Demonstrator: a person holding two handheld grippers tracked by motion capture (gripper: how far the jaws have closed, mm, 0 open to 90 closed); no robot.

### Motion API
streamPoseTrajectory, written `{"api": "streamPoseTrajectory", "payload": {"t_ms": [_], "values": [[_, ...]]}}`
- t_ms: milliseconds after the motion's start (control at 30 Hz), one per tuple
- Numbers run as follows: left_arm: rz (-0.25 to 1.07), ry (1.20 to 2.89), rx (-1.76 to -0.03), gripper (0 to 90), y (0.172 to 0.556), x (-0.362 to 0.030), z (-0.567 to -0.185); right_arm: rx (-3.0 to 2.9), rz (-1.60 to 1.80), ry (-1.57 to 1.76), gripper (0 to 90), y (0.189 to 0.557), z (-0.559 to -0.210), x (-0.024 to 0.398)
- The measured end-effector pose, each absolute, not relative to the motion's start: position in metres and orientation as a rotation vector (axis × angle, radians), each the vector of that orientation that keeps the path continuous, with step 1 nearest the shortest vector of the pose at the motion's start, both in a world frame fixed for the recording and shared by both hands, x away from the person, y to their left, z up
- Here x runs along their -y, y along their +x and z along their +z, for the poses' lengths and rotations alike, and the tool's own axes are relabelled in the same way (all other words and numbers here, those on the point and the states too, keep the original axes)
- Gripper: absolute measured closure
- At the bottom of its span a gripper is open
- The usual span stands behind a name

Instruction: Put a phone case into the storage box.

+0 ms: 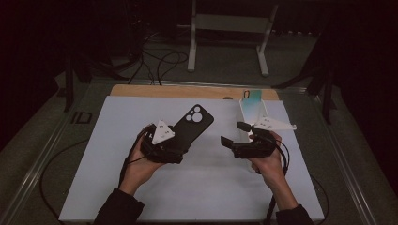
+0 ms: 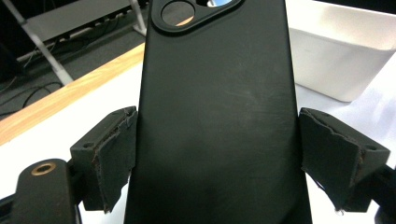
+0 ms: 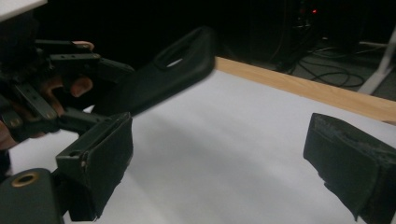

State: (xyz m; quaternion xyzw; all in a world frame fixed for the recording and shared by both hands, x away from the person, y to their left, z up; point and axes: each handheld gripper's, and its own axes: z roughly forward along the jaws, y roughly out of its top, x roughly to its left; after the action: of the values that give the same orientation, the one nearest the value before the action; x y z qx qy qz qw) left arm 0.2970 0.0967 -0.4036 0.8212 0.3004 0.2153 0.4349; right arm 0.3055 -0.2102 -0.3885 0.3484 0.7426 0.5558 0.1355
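Matte black rubbery phone case (image 2: pixel 215 116): clamped by its long edges in left gripper (image 1: pixel 165 143), lifted above white rectangular table mat (image 1: pixel 117 187). Right gripper (image 1: pixel 234 136): jaws spread, empty, beside the case. Pickup judged complete; placement outstanding.

Left hand: my left gripper (image 1: pixel 174 140) grips black phone case (image 1: pixel 191 124), camera cutouts up.
Right hand: my right gripper (image 1: pixel 233 135) jaws apart, nothing between.
Behind it: white bin (image 1: pixel 245 108) holding phone (image 1: pixel 252 96).
Surface: white mat (image 1: pixel 211 187).
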Motion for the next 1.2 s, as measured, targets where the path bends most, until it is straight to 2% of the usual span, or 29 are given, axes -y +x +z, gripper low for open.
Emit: {"api": "streamPoseTrajectory", "payload": {"t_ms": [133, 567, 767, 833, 933, 967, 1000, 1033, 1200], "values": [[0.527, 2.050, -0.717, 15.7, 0.296, -0.087, -0.402, -2.170, 1.618, 1.018, 8.4, 0.309, -0.387, 0.203], [0.500, 2.031, -0.634, 15.5, 0.291, -0.060, -0.396, -2.209, 1.678, 1.045, 17.8, 0.318, -0.385, 0.187], [0.489, 2.017, -0.627, 15.5, 0.291, -0.055, -0.397, -2.221, 1.685, 1.056, 33.2, 0.319, -0.384, 0.182], [0.487, 2.009, -0.628, 15.5, 0.290, -0.054, -0.396, -2.232, 1.678, 1.056, 42.9, 0.319, -0.383, 0.180], [0.489, 2.009, -0.630, 15.4, 0.290, -0.052, -0.396, -2.244, 1.692, 1.055, 48.1, 0.319, -0.384, 0.177], [0.491, 2.014, -0.629, 15.4, 0.290, -0.051, -0.396, -2.264, 1.715, 1.046, 55.4, 0.319, -0.384, 0.175], [0.491, 2.014, -0.629, 15.4, 0.290, -0.051, -0.396, -2.264, 1.715, 1.046, 55.4, 0.319, -0.384, 0.175], [0.497, 2.019, -0.626, 15.3, 0.289, -0.049, -0.396, -2.285, 1.722, 1.036, 60.1, 0.318, -0.384, 0.172], [0.500, 2.028, -0.627, 15.1, 0.289, -0.048, -0.398, -2.323, 1.726, 1.013, 71.0, 0.317, -0.384, 0.168]]}}
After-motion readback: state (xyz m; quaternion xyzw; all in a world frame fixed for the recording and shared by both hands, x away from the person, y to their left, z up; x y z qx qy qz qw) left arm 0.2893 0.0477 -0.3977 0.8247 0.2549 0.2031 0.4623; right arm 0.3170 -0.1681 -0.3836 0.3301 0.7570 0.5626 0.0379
